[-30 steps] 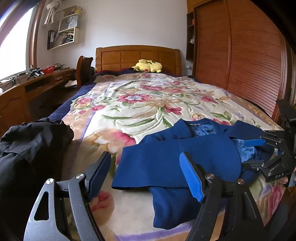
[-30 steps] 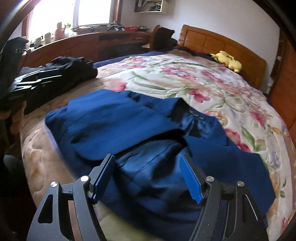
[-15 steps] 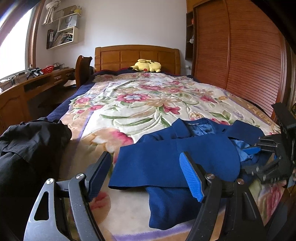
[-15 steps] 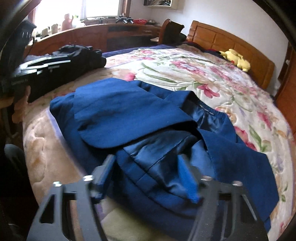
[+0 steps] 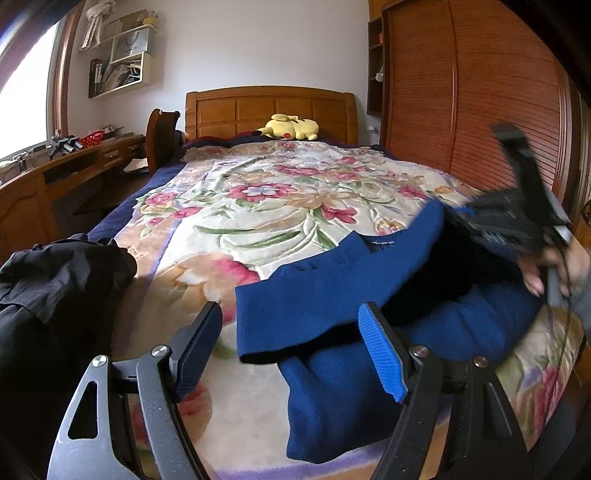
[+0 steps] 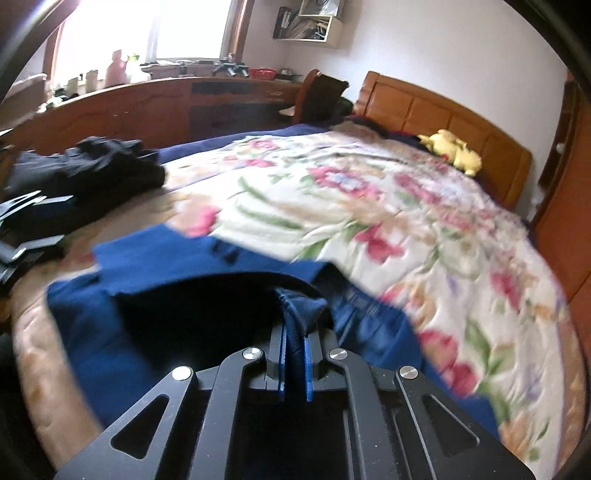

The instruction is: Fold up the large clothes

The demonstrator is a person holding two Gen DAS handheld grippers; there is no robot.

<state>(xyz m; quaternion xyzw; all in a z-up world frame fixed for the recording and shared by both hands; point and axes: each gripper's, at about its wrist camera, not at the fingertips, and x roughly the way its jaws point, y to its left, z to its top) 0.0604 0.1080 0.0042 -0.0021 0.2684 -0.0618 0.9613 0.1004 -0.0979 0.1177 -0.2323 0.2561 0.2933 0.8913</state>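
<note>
While the left gripper (image 5: 291,350) hovers with jaws apart, the right gripper (image 6: 294,349) pinches a raised fold of the rumpled blue jacket (image 5: 332,295) on the floral bedspread (image 5: 277,206).

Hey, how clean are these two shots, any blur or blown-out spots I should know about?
Left wrist view: mostly sharp, but the right gripper is motion-smeared and the lifted blue jacket casts dark shadow beneath. Right wrist view: blurred all over, the floral blanket streaked, the window blown out white; only the right gripper's pads look crisp. Both bend straight edges, fisheye-style.
</note>
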